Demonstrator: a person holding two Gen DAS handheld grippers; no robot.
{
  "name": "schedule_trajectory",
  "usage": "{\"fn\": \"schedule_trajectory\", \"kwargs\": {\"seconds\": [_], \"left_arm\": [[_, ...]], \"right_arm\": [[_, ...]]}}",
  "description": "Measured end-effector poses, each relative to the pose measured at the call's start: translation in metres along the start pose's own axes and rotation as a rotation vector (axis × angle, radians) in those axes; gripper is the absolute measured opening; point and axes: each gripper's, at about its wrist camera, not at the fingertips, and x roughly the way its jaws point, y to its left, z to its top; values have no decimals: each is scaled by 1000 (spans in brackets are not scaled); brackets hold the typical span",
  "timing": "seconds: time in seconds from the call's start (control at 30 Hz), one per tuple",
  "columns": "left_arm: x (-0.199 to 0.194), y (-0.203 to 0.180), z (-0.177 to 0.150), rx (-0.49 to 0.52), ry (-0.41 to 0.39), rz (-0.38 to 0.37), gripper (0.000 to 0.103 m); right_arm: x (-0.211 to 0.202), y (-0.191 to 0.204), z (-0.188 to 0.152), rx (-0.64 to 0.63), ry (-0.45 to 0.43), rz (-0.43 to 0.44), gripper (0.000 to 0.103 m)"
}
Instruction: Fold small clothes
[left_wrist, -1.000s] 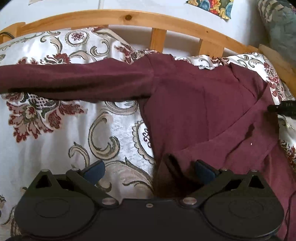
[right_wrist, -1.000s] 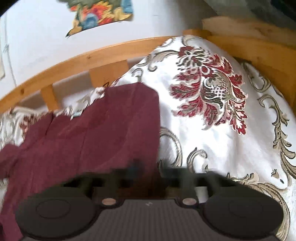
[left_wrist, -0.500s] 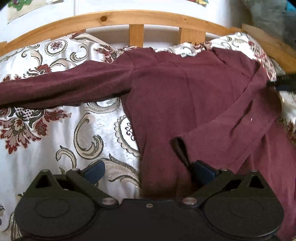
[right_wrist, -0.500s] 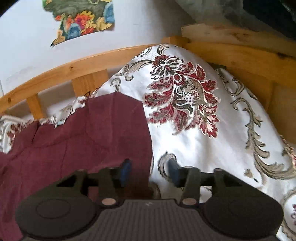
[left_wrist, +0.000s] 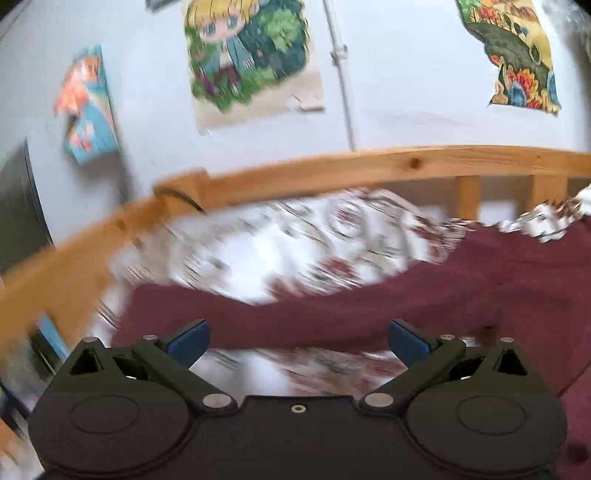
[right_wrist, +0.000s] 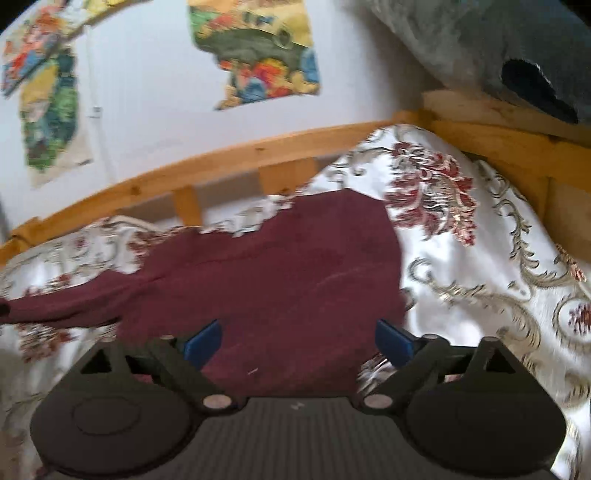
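A maroon long-sleeved top (right_wrist: 280, 273) lies spread on the patterned bed cover. Its left sleeve (left_wrist: 295, 317) stretches out flat toward the bed's left side, blurred in the left wrist view. My left gripper (left_wrist: 297, 341) is open and hangs over that sleeve, with nothing between its blue pads. My right gripper (right_wrist: 297, 341) hovers above the top's body, near its right edge. Its jaws are opening wide, and only the flat cloth lies below them, not pinched.
A white bed cover (right_wrist: 480, 266) with red and gold flowers covers the bed. A wooden rail (left_wrist: 369, 173) runs along the far side and right side (right_wrist: 498, 140). Posters (left_wrist: 247, 55) hang on the wall. A grey-blue blanket (right_wrist: 498, 44) lies at the upper right.
My left gripper swung left and up, from the folded right sleeve over to the outstretched left sleeve. My right gripper opened from shut, let go of the cloth and drew back over the top's body.
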Motion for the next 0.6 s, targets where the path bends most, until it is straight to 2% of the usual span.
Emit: {"fn": "schedule_trajectory", "kwargs": {"seconds": [0.1, 0.2, 0.33, 0.4, 0.47, 0.5, 0.53, 0.57, 0.6], "left_arm": [[1, 32, 12, 159, -30, 10, 102], [15, 52, 17, 349, 48, -54, 101], [42, 62, 12, 569, 180, -93, 89], [54, 61, 8, 649, 238, -95, 78], [61, 61, 10, 664, 267, -94, 51], [65, 61, 14, 656, 302, -107, 43], [69, 61, 18, 647, 344, -124, 22], [71, 58, 21, 643, 384, -136, 6], [70, 54, 23, 644, 409, -130, 5]], "right_arm": [[-19, 16, -16, -31, -42, 24, 101], [-23, 29, -30, -87, -35, 27, 101], [-17, 39, -34, -120, -14, 60, 101], [-14, 41, -35, -123, -13, 68, 101], [-13, 41, -38, -135, -12, 73, 101], [-12, 42, -40, -143, -11, 73, 101], [-13, 42, -41, -152, -12, 73, 101], [-14, 43, -42, -164, -18, 73, 101], [-15, 43, -43, -171, -24, 75, 101]]}}
